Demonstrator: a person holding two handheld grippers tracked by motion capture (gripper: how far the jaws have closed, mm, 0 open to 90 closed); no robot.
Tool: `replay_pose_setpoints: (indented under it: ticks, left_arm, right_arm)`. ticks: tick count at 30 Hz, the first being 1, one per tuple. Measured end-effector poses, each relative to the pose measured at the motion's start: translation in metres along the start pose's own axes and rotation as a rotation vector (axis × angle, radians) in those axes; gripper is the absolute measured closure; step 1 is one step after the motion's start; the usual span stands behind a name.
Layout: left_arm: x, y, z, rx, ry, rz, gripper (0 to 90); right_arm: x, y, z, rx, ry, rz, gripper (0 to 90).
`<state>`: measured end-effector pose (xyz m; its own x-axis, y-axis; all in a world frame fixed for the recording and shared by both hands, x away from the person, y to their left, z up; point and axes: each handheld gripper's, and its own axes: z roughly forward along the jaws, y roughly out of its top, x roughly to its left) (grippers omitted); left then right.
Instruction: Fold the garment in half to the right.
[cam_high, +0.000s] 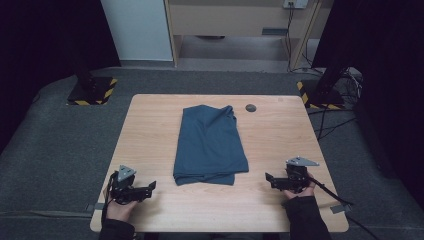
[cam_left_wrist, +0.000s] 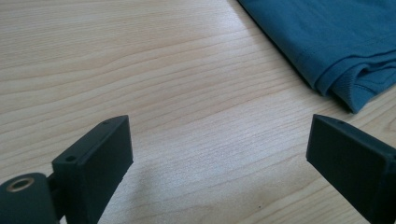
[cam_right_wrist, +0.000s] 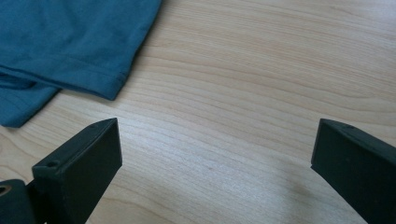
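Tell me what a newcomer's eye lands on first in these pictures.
A folded blue garment lies lengthwise in the middle of the light wooden table, the one patch of colour there. At the near edge, a hand holds black tongs on each side of it: the left tongs and the right tongs, both open over bare wood. A small dark round object sits beyond the garment's far right corner.

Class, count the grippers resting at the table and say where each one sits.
2. The left gripper is near the table's front-left corner; the right gripper is near its front-right corner. The folded blue cloth lies between them.
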<state>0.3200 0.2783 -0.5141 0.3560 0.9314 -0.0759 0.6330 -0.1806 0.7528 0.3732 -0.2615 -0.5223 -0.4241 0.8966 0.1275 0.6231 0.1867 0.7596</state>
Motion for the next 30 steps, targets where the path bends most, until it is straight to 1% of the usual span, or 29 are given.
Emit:
replay_pose_setpoints:
  ticks: [6, 16, 30]
  left_arm:
    - [0.004, -0.002, -0.001, 0.005, 0.005, -0.006, 6.2]
    - [0.009, -0.005, -0.002, 0.008, 0.016, -0.007, 6.2]
    - [0.015, -0.008, -0.004, 0.013, 0.026, -0.016, 5.8]
  right_arm:
    - [-0.007, -0.002, -0.002, -0.002, -0.015, 0.012, 1.8]
    - [-0.015, -0.006, -0.004, 0.001, -0.025, 0.029, 1.3]
    - [-0.025, -0.009, -0.008, 0.002, -0.049, 0.033, 1.1]
